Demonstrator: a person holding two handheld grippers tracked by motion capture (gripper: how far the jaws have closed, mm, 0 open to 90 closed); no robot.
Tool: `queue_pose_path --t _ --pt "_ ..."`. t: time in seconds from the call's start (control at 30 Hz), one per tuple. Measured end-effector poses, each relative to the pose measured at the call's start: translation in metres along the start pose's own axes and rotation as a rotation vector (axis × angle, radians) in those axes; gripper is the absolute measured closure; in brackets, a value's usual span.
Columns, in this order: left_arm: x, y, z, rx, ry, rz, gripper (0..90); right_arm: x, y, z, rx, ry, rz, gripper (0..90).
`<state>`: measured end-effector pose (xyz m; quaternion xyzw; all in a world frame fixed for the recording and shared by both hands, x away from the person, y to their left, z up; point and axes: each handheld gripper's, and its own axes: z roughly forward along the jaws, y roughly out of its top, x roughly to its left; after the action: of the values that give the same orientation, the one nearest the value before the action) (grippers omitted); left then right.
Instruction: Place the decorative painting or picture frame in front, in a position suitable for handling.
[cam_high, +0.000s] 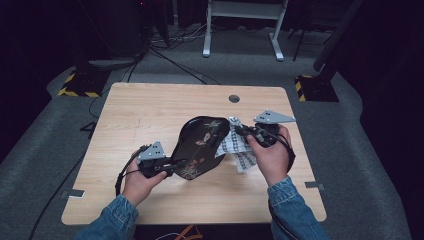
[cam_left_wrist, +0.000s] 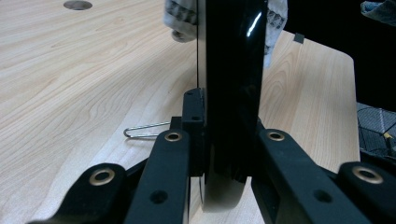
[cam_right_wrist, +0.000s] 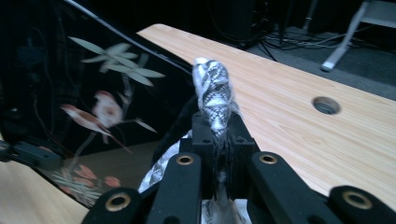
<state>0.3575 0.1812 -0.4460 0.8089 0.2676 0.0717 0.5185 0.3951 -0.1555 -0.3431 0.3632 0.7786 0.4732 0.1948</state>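
A light wooden table (cam_high: 150, 115) is seen across the middle of the high view, with a round hole (cam_high: 234, 98) near its far edge, toward the upper centre of the frame. A black lacquered tray (cam_high: 200, 145), painted with birds, leaves and flowers, is held tilted just right of the table's centre, its lower end pointing to the lower left and its upper end to the upper right. In the right gripper view the tray's painted face is seen in the left half of the frame; in the left gripper view its glossy edge (cam_left_wrist: 233, 70) stands upright in the centre.

A black-and-white patterned cloth (cam_high: 240, 147) is seen just right of the tray in the high view, hanging against the tray's right side.

The left gripper (cam_high: 170, 165) is found at the lower left of the tray in the high view, and its jaws are clamped on the tray's lower edge, one pad on each face. No earlier picture is given. The right gripper (cam_high: 243, 131) is found at the tray's upper right, and its jaws are closed tight on a bunched fold of the cloth (cam_right_wrist: 212, 95), which sticks up between them in the right gripper view.

A small wire clip (cam_left_wrist: 144, 130) is seen lying on the table at the left centre of the left gripper view.
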Motion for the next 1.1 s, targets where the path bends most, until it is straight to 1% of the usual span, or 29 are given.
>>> queue_pose_path --t 0.03,0.2,0.3,0.4,0.5,0.6,0.7,0.73,0.8,0.83,0.87,0.97,1.0,1.1 --pt "0.000 0.000 0.000 0.000 -0.002 0.002 80.4 0.003 0.001 0.003 0.000 0.011 -0.009 86.2" --pt "0.000 0.000 0.000 0.003 -0.004 0.004 80.4 0.016 0.004 0.012 -0.006 0.068 -0.025 86.2" --pt "-0.003 0.002 0.001 0.012 0.001 0.029 80.5 0.024 0.006 0.017 -0.009 0.105 -0.030 86.2" --pt "-0.004 0.003 0.001 0.013 0.004 0.036 80.5 0.027 0.007 0.019 -0.010 0.114 -0.034 86.3" --pt "-0.003 0.002 0.001 0.014 0.005 0.026 80.5 0.032 0.010 0.022 -0.018 0.134 -0.043 86.3" --pt "-0.002 0.002 0.002 0.013 -0.005 0.017 80.4 0.038 0.013 0.025 -0.027 0.151 -0.051 86.3" --pt "-0.003 0.002 0.004 0.011 -0.009 0.011 80.2 0.046 0.017 0.028 -0.030 0.167 -0.068 86.3" --pt "-0.003 0.002 0.004 0.013 -0.009 0.011 80.3 0.048 0.019 0.028 -0.027 0.166 -0.071 86.3" --pt "-0.003 0.002 0.004 0.013 -0.010 0.011 80.2 0.054 0.023 0.028 -0.032 0.173 -0.093 86.3" --pt "-0.002 0.002 0.004 0.012 -0.011 0.012 80.2 0.054 0.023 0.028 -0.032 0.173 -0.093 86.3" --pt "-0.002 0.002 0.004 0.013 -0.011 0.011 80.2 0.058 0.025 0.028 -0.033 0.178 -0.108 86.2" --pt "-0.003 0.002 0.004 0.013 -0.009 0.011 80.2 0.062 0.028 0.029 -0.037 0.185 -0.114 86.3" --pt "-0.003 0.002 0.004 0.014 -0.007 0.014 80.2 0.066 0.030 0.029 -0.041 0.196 -0.122 86.3" --pt "-0.003 0.003 0.004 0.017 -0.003 0.019 80.2 0.072 0.032 0.029 -0.046 0.205 -0.133 86.3"
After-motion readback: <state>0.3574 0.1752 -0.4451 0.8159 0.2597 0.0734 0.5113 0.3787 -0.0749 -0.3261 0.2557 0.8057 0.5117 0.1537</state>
